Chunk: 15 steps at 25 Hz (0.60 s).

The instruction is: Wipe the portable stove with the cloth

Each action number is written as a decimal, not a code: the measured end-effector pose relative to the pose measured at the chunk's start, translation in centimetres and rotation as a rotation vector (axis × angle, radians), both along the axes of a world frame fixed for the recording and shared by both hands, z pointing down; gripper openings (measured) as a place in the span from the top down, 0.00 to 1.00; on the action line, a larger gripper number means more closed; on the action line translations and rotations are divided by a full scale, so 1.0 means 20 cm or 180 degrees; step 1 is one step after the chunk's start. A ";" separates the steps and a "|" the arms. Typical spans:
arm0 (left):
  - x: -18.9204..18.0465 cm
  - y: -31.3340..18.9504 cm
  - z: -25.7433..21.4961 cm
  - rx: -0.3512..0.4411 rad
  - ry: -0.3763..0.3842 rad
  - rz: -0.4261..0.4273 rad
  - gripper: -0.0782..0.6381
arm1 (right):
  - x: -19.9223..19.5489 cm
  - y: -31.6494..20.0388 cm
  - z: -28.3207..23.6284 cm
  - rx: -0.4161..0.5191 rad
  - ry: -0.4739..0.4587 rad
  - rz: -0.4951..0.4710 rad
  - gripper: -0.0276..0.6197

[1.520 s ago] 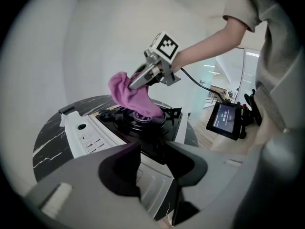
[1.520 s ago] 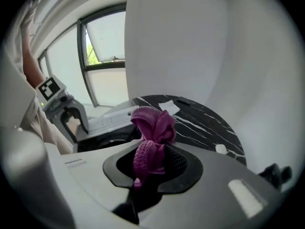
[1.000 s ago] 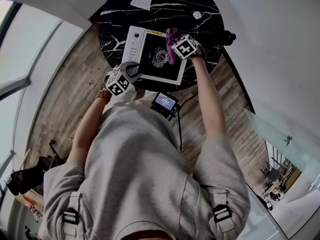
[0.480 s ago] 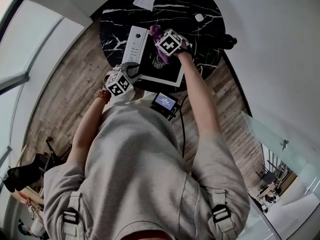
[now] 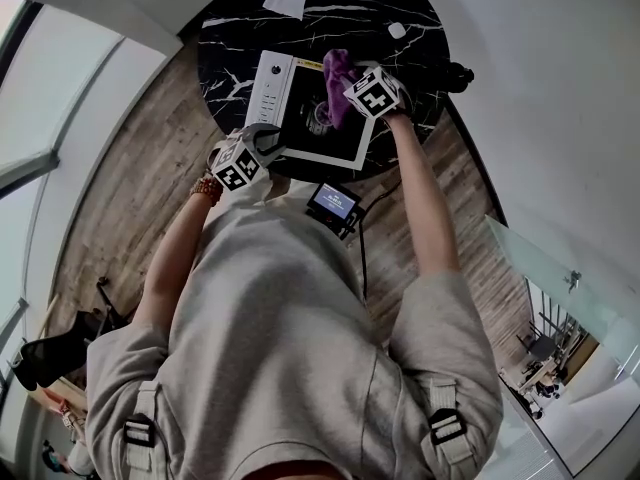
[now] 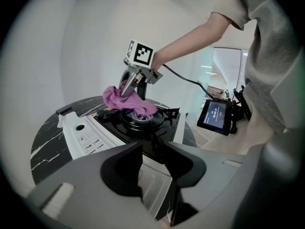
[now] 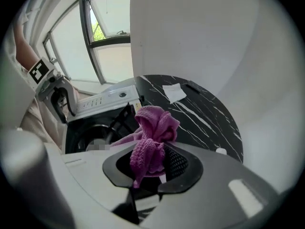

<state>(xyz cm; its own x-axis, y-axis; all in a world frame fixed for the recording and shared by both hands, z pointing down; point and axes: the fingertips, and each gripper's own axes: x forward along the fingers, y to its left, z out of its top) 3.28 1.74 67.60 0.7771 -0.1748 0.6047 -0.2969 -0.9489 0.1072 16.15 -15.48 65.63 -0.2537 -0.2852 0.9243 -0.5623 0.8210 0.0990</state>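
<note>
- Nearest the person, a small screen (image 5: 332, 203) on a stand sits just off the table's near edge; its print is too small to read.
- The left gripper (image 6: 152, 168) hangs at the near left corner of the portable stove (image 5: 268, 88). Its jaws stand apart and are closing, with the stove's white near edge showing in the gap. I see no pad pressing on it.
- The stove lies on a round black marble table (image 5: 400, 8), with its white control strip on the left and its black top on the right. The arms and the stove hide the table's near rim. The markings on the strip are too small to make out.
- Over the stove's far right part, the right gripper (image 7: 152, 163) points steeply down, its jaws clenched on the purple cloth (image 7: 152, 132).
- The cloth bunches up past the fingertips and trails below them. From the left gripper view, its lower end drapes onto the burner (image 6: 140, 120) and covers part of the ring.
- Farther back on the table lies a white sheet (image 5: 285, 0), well apart from the stove.
- To the right of the sheet is a small white object (image 5: 397, 30) that I cannot identify.
</note>
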 end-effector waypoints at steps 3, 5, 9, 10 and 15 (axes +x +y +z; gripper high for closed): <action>0.00 0.00 0.01 0.0016 -0.0014 -0.0007 0.71 | 0.18 0.04 0.06 -0.0174 0.0298 0.0077 0.79; 0.00 0.00 0.01 0.0021 -0.0017 -0.0008 0.71 | 0.21 0.06 0.12 -0.0232 0.0379 0.0122 0.79; 0.00 0.00 0.01 0.0001 -0.0015 0.0003 0.71 | 0.15 0.06 0.15 -0.0236 0.0670 -0.0091 0.80; 0.00 0.00 0.01 -0.0001 -0.0015 0.0006 0.71 | 0.12 0.06 0.15 -0.0249 0.0726 -0.0191 0.80; 0.00 0.00 0.01 -0.0015 -0.0013 0.0010 0.71 | -0.03 0.06 0.16 -0.0225 0.0683 -0.0323 0.80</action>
<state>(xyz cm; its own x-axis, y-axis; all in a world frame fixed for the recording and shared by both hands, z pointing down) 3.31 1.78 67.75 0.7752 -0.1695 0.6086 -0.2943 -0.9493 0.1105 15.51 -14.36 68.77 -0.0734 -0.2009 0.9769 -0.4488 0.8814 0.1476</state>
